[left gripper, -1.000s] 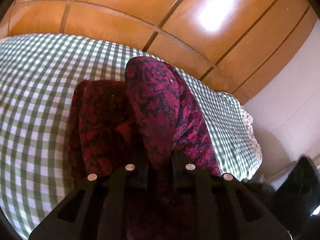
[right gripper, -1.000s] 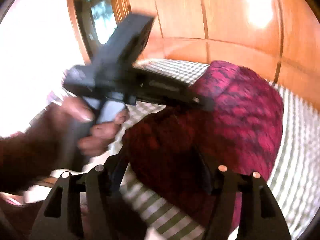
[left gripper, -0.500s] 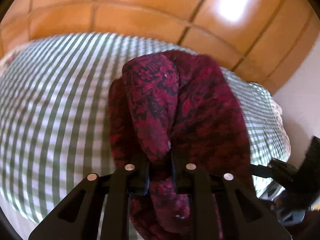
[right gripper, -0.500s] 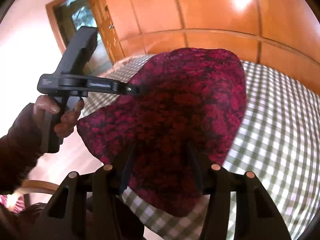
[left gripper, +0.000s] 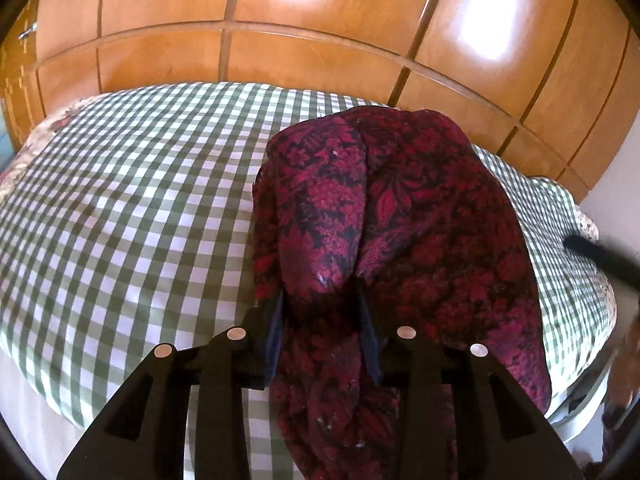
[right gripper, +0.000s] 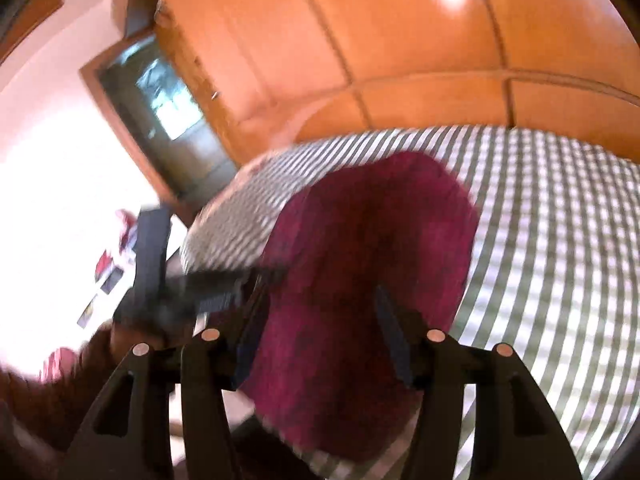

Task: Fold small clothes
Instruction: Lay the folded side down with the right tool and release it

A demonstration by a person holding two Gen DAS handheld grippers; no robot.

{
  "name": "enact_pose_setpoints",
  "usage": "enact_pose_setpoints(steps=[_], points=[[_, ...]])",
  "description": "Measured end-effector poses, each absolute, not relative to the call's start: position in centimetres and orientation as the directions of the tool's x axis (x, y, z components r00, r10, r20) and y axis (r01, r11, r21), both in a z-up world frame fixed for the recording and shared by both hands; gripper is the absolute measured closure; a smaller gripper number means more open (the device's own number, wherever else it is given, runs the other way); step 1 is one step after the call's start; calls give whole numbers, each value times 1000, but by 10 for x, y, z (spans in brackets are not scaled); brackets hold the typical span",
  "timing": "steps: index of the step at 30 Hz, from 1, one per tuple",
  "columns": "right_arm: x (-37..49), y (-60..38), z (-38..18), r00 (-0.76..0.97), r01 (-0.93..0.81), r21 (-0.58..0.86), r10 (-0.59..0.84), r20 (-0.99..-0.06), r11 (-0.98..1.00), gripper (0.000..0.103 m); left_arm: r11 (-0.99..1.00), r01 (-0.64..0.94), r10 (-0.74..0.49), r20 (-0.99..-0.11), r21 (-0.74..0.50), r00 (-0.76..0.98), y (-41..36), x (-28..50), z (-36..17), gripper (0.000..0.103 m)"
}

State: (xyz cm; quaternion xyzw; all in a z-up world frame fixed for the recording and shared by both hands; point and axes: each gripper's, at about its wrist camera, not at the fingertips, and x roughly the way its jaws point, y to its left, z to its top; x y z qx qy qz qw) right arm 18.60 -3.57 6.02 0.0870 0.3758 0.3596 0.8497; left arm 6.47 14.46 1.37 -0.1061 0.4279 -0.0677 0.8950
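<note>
A dark red patterned garment lies on the green-and-white checked bed cover, bunched and partly hanging over the near edge. My left gripper has its fingers spread somewhat, with a fold of the garment between them. In the blurred right wrist view the garment fills the space between the wide-apart fingers of my right gripper. The left gripper also shows there, at the garment's left edge.
Orange wooden wardrobe panels stand behind the bed. A doorway and a bright wall are at the left of the right wrist view. The right gripper's dark tip shows blurred at the right edge of the bed.
The left gripper's fingers have spread apart from a tight pinch on the fold. The right gripper has swung down and right, its view blurred. The garment has dropped lower onto the bed.
</note>
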Motion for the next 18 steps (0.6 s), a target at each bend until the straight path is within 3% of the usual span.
enact_pose_setpoints(steps=[6,13,18], points=[[246,10,54,440,-454,403,593,-674,795,48,968,30,-212,-752,-248,624,143,66,14,69],[297,52,-7,419,-354,276,415,-808,894,45,969,15,-202,-756,-247,623,147,74,2,69],[291,49,-9,442,-372,257,414,-796,892,43,965,5,-208,-751,-263,627,149,75,2,69]])
